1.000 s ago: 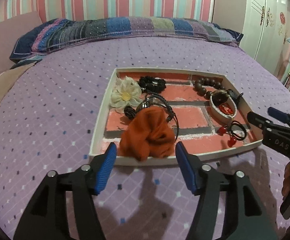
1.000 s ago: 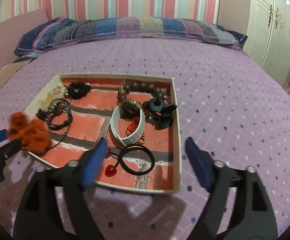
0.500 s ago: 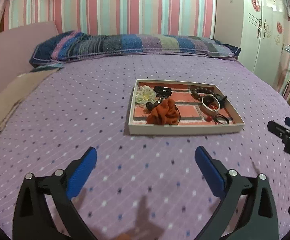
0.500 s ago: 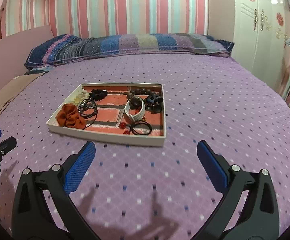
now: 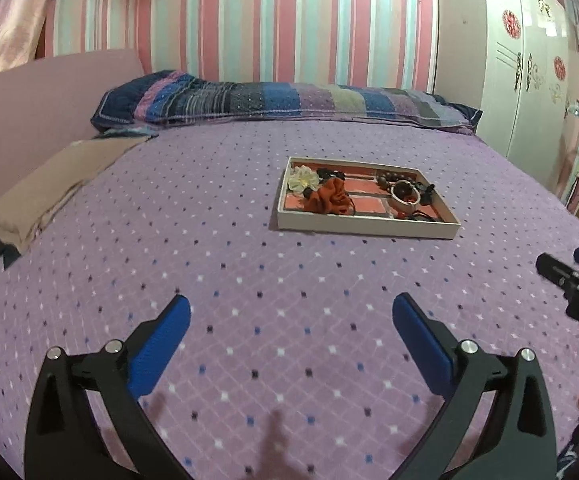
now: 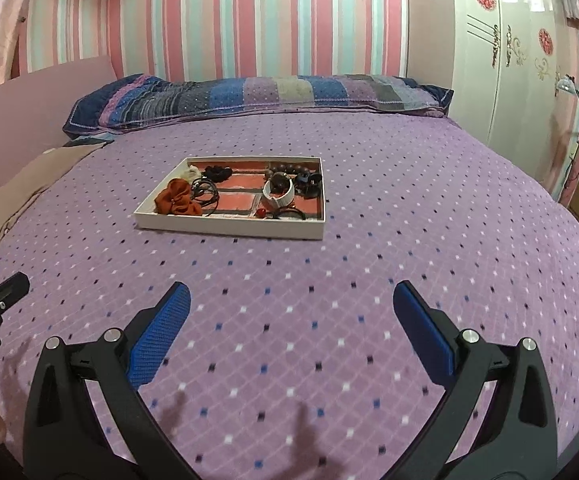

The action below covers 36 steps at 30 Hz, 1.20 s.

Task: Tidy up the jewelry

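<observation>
Left wrist view: the left gripper [image 5: 291, 316] hangs over bare purple bedspread [image 5: 169, 240], its blue pads spread as wide as they go with nothing between them; its jaws have just been opening. The tray [image 5: 363, 228] sits well apart at about one o'clock, holding the orange scrunchie [image 5: 327, 200], a cream flower [image 5: 302, 179], a string of dark beads [image 5: 389, 179] and a white bangle [image 5: 407, 198]. In the right wrist view the right gripper [image 6: 291, 304] is likewise wide open and empty, its jaws having just been opening too, with the tray at about eleven o'clock. No loose jewelry shows on the bedspread around the tray, so the gathering looks finished. Whether the pieces still need sorting within the tray cannot be told; they lie bunched, some overlapping.
</observation>
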{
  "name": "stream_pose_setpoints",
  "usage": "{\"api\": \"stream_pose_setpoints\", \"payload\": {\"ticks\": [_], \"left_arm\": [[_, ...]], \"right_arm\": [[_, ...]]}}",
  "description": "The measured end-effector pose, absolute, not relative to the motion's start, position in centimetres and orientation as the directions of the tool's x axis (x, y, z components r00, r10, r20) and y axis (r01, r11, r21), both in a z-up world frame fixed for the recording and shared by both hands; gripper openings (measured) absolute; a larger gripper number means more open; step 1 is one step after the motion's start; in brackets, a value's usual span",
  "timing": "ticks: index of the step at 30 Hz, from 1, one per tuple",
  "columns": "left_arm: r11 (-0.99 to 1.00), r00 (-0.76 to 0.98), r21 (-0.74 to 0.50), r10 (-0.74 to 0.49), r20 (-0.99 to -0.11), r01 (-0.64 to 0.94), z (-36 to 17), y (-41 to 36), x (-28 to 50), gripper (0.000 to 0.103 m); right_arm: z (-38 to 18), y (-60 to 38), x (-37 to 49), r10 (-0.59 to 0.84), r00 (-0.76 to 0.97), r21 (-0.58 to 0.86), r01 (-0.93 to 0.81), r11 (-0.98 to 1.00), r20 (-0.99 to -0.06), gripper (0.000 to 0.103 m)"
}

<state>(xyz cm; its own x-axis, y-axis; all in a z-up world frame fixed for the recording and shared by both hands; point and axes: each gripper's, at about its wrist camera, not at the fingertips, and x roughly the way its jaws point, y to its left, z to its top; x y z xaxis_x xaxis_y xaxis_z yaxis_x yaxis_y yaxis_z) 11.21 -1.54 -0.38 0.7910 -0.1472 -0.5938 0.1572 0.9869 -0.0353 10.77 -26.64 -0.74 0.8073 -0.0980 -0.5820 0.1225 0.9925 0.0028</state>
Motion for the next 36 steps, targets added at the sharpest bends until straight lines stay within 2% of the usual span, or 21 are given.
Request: {"api": "stream_pose_setpoints", "payload": {"ticks": [36], "left_arm": [[0.988, 0.791, -0.05, -0.147, -0.594, 0.146, 0.4, -1.5, 8.8, 0.099]], "right_arm": [[0.3, -24.4, 7.9, -0.124, 0.823, -0.037, 0.124, 0.992, -0.554, 0.099]]}}
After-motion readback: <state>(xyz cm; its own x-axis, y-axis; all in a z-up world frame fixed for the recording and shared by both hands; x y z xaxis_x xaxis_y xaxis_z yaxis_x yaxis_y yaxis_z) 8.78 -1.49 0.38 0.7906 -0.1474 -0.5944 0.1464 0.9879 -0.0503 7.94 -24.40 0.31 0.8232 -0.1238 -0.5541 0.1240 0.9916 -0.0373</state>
